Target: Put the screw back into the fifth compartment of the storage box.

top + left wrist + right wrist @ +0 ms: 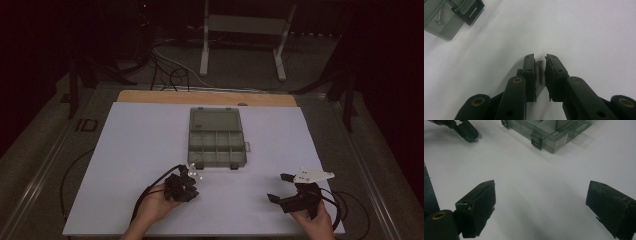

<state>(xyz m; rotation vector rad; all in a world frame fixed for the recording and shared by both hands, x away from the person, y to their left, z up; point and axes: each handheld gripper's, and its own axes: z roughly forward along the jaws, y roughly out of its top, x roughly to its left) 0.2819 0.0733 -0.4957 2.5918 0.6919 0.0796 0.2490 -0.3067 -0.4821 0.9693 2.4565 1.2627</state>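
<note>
Gripping a small screw (540, 72) in the left gripper (540, 65), jaws nearly together with the screw lying lengthwise between the pads. Whether both pads press it, cannot tell for sure, but gap is about screw-wide and the screw sits against the left pad. Left gripper (186, 181) low over the white bench (130, 150), near-left of the compartment box (216, 138), just short of the box's near-left corner. Box corner with black latch (469, 11) at the far left of the left gripper view; a second screw (439, 18) lying inside that corner compartment. Box open, lid flat on the far side, divided tray on the near side, centre of the bench. Right gripper (281, 187) near-right, well apart from the box, jaws wide apart with nothing between them; bare white surface between its pads (481, 205) in the right gripper view. Grey three-cornered plate (312, 175) on top of it. Person's hands entering from the near edge, one per gripper.
</note>
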